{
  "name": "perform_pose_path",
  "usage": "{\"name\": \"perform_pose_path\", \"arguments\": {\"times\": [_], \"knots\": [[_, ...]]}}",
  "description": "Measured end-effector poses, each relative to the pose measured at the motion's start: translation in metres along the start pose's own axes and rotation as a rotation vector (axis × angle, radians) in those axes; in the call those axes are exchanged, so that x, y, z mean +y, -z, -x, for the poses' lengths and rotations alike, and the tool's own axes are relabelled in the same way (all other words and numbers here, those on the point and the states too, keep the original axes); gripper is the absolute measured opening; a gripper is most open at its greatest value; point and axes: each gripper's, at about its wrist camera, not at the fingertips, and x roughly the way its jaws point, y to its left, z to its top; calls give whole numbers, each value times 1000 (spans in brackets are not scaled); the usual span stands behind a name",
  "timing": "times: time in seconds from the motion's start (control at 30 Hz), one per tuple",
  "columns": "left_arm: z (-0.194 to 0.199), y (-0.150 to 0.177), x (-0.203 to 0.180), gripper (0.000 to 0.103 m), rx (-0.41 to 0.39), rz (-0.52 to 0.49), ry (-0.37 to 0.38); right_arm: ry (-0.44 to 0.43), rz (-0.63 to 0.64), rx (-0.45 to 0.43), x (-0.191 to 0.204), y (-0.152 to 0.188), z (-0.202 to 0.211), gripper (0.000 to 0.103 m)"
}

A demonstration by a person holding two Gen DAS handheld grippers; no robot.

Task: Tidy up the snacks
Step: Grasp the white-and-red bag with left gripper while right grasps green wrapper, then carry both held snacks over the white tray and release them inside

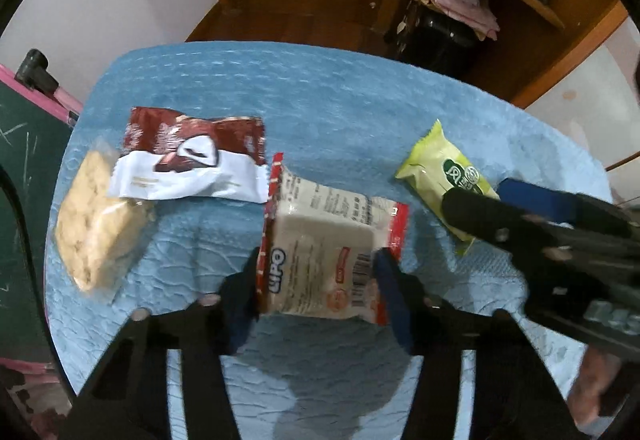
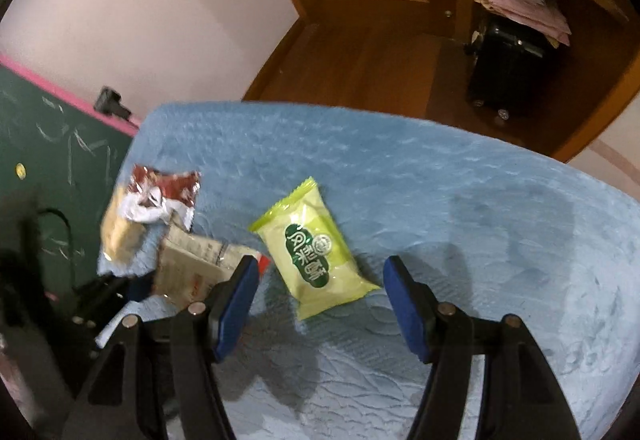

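Left gripper (image 1: 316, 280): closed on the Lipo pack (image 1: 328, 252), blue pads pressed against both short sides of the wrapper, barcode end nearest the camera. The pack is held tilted, far end angled away over the blue cloth (image 1: 320, 100); whether its far edge touches the cloth cannot be told from this view. Ahead-left of the left gripper, the brown-and-white pack (image 1: 188, 156) is seen lying on the cloth, overlapping the top corner of the clear bag (image 1: 96, 216) of beige snack further left. The brown-and-white pack's right edge sits just beside the Lipo pack's far corner. Ahead-right, the green pack (image 1: 436, 172) is lying flat on the cloth, partly covered by the right gripper (image 1: 496, 204) entering from the right. Right gripper (image 2: 320, 272): jaws spread wide, nothing held. The green pack (image 2: 316, 248) is seen directly ahead between the open fingers, set diagonally, near end just inside the fingertips, apparently not touched by either pad. To the left of the right gripper, the Lipo pack (image 2: 192, 264) is seen behind the left finger, with the brown-and-white pack (image 2: 160, 196) and clear bag (image 2: 120, 236) beyond it.
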Motion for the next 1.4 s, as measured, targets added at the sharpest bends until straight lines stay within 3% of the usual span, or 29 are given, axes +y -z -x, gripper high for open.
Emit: {"name": "perform_pose_path", "arguments": {"times": [0.13, 0.23, 0.37, 0.53, 0.73, 1.1, 1.4], "knots": [[2, 1, 12, 45, -4, 4, 4, 47, 23, -3, 8, -2, -9, 65], [9, 8, 19, 44, -10, -5, -15, 142, 110, -12, 22, 3, -10, 44], [25, 13, 27, 44, -17, -2, -9, 152, 130, -3, 30, 12, -3, 42], [69, 21, 32, 44, -53, -37, 13, 121, 94, -43, 34, 38, 35, 42], [152, 45, 31, 44, -133, -119, 84, 87, 51, -138, 48, 80, 109, 41], [325, 152, 50, 44, -259, -256, 203, 27, -6, -340, 116, 206, 254, 42], [386, 264, 73, 44, -316, -361, 198, 75, -29, -472, 167, 298, 325, 42]]}}
